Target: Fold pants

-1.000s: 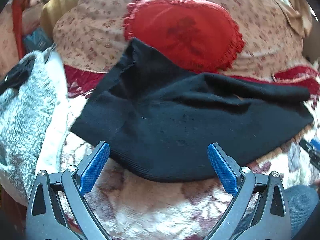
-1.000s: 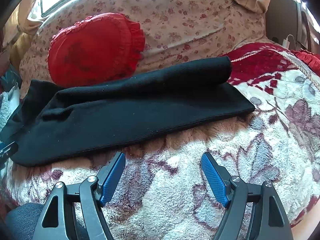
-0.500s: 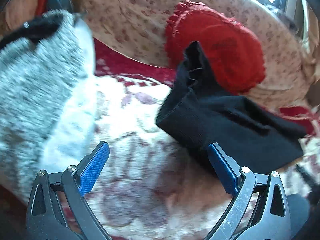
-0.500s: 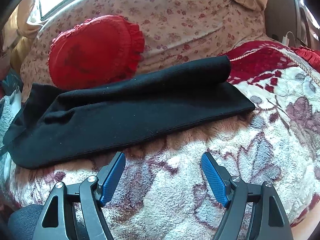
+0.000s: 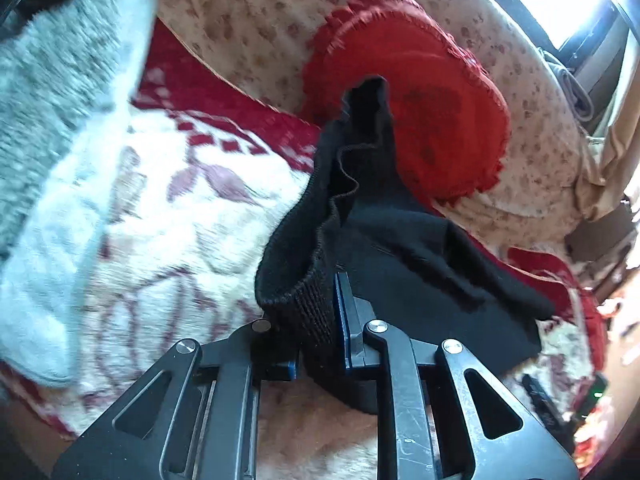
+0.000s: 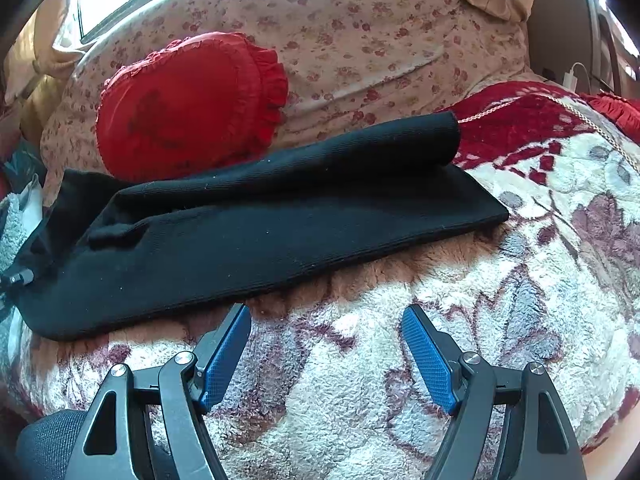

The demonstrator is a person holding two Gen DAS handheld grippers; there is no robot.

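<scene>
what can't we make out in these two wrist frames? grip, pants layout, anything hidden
- Left wrist: left gripper has just closed on the black pants; bunched waistband hides the left pad.
- Left wrist: grey fleece blurred.
- Right wrist: pants' waist end runs to the frame edge; left gripper barely visible there.
- Right gripper open; no pants between pads.

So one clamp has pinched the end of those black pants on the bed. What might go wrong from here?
1. The left gripper, whose jaws have just been closing, pinches only a bunched bit of the black pants at their ribbed hem; it may slip or catch one layer.
2. The right gripper hangs open, holding nothing, so pulling could drag the pants across the fuzzy blanket and undo the stacked legs.
</scene>
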